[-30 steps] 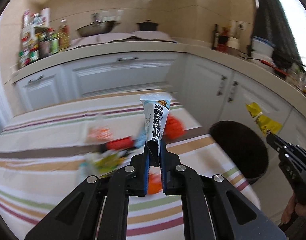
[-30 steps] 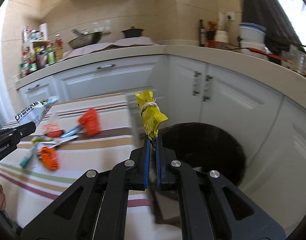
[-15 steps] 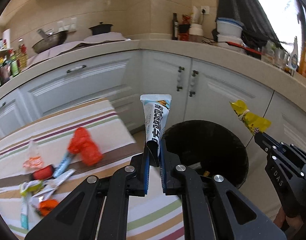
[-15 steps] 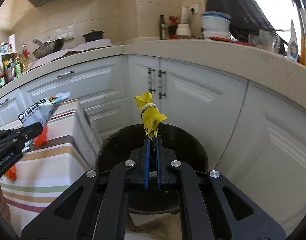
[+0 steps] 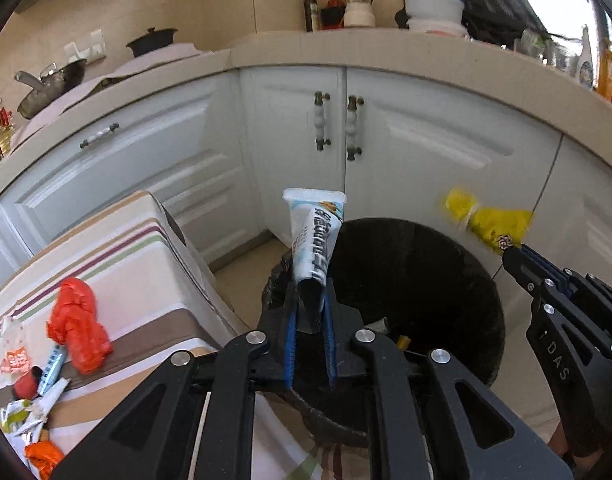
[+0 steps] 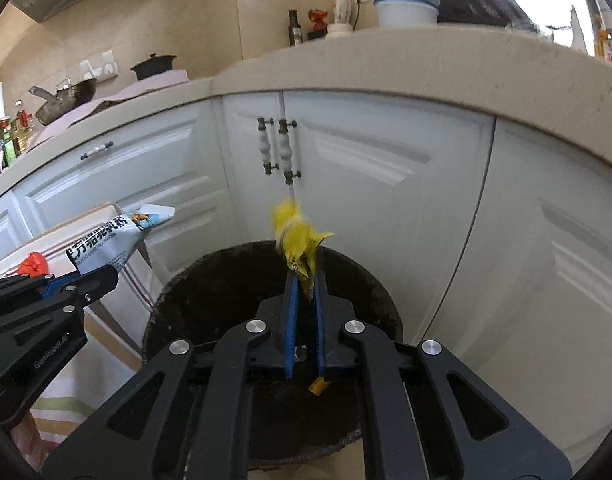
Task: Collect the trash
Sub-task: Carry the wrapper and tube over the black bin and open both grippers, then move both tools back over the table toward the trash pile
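Observation:
A white and blue pouch (image 5: 315,236) stands upright in my left gripper (image 5: 309,300), whose jaws are opening; its crumpled foot still touches both pads. It hangs over the near rim of the black, bag-lined bin (image 5: 425,248). My right gripper (image 6: 304,280) is above the bin (image 6: 226,280) too, its pads slightly apart. The knotted yellow wrapper (image 6: 300,240) is blurred at the tips and leans on the right pad only. The right wrist view has the pouch (image 6: 106,246) at its left; the left wrist view has the yellow wrapper (image 5: 489,226) at its right.
A table with a striped cloth (image 5: 138,248) stands left of the bin. On it lie a red wrapper (image 5: 78,328) and several small scraps (image 5: 34,380). White corner cabinets (image 5: 425,148) rise close behind the bin, under a worktop with bottles and bowls.
Both grippers swung right from the table to above the bin and sank a little. Both pairs of jaws have parted slightly. The yellow wrapper now blurs and tilts.

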Demonstrator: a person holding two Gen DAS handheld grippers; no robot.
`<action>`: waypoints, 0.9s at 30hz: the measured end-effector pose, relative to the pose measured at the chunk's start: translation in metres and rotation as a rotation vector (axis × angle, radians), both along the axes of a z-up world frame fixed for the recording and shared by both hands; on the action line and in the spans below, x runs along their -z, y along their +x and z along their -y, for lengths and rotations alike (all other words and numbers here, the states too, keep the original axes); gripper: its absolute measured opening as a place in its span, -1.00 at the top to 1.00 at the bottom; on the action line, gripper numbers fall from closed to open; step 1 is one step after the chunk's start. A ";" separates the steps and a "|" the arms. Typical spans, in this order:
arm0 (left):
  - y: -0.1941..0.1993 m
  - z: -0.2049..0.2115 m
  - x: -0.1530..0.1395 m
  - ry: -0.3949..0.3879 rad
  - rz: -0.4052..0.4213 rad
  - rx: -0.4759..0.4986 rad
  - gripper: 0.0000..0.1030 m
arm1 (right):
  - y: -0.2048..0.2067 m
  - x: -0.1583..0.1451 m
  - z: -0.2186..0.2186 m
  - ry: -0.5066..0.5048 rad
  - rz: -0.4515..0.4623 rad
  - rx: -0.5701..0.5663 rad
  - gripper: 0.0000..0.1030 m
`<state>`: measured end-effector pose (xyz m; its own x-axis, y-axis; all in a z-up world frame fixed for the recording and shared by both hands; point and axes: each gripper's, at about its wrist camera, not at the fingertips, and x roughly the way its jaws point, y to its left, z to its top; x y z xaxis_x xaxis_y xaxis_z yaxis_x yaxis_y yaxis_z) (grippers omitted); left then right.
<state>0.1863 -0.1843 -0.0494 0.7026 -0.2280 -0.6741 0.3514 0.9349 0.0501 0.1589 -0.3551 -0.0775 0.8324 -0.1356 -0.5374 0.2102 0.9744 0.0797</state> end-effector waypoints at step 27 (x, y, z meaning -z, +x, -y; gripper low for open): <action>-0.056 -0.119 -0.038 -0.048 0.048 -0.217 -0.02 | -0.024 -0.033 -0.097 0.015 0.022 -0.178 0.23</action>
